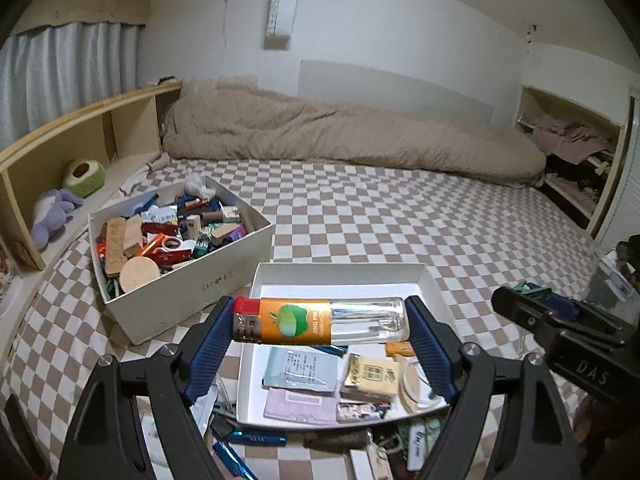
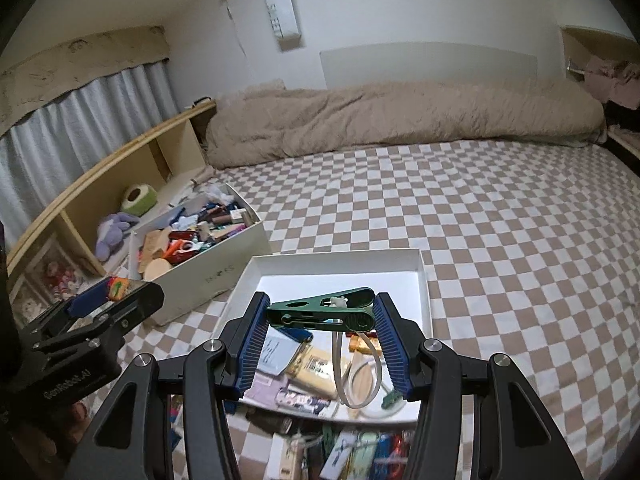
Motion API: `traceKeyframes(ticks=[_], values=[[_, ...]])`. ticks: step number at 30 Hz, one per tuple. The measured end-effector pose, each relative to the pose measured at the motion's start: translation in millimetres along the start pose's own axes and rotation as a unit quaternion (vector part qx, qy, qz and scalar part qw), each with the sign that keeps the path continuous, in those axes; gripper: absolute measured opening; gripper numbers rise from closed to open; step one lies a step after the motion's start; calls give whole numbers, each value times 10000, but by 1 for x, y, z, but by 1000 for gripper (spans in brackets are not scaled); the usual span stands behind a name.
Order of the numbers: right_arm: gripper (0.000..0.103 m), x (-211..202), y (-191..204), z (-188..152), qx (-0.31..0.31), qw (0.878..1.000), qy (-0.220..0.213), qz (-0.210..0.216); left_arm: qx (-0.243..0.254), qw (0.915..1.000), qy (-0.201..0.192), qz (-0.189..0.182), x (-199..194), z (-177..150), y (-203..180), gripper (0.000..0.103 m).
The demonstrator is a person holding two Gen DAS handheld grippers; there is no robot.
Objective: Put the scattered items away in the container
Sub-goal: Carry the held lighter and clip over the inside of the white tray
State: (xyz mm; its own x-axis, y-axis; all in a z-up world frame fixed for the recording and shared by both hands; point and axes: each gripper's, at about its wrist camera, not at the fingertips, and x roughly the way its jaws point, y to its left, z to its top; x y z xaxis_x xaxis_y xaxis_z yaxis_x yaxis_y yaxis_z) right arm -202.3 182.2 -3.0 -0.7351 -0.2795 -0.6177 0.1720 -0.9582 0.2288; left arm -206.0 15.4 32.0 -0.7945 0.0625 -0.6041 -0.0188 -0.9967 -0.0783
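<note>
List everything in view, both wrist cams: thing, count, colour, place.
lighter: 1, orange label, red cap, clear body; crosswise between left gripper pads, above the tray
clip: 1, green; between right gripper pads, above the tray
tray: 1, white, shallow; near on the bed, holds packets and cards
box: 1, white, deep; left of the tray, full of mixed items
loose items: several, mixed colours; on the bed in front of the tray
bedsheet: 1, tan and white check
duvet: 1, beige; along the far wall
shelf: 1, wood; left, holds a purple plush and a green one
curtain: 1, grey-white; far left
left gripper: black, blue pads, shut on lighter
right gripper: black, blue pads, shut on clip
</note>
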Motion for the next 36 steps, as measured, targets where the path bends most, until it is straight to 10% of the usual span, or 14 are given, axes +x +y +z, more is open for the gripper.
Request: traceKeyframes(ticks=[36], values=[[54, 223, -49, 21, 37, 9854, 1581, -634, -260, 9865, 1608, -147, 228, 0, 15, 84]])
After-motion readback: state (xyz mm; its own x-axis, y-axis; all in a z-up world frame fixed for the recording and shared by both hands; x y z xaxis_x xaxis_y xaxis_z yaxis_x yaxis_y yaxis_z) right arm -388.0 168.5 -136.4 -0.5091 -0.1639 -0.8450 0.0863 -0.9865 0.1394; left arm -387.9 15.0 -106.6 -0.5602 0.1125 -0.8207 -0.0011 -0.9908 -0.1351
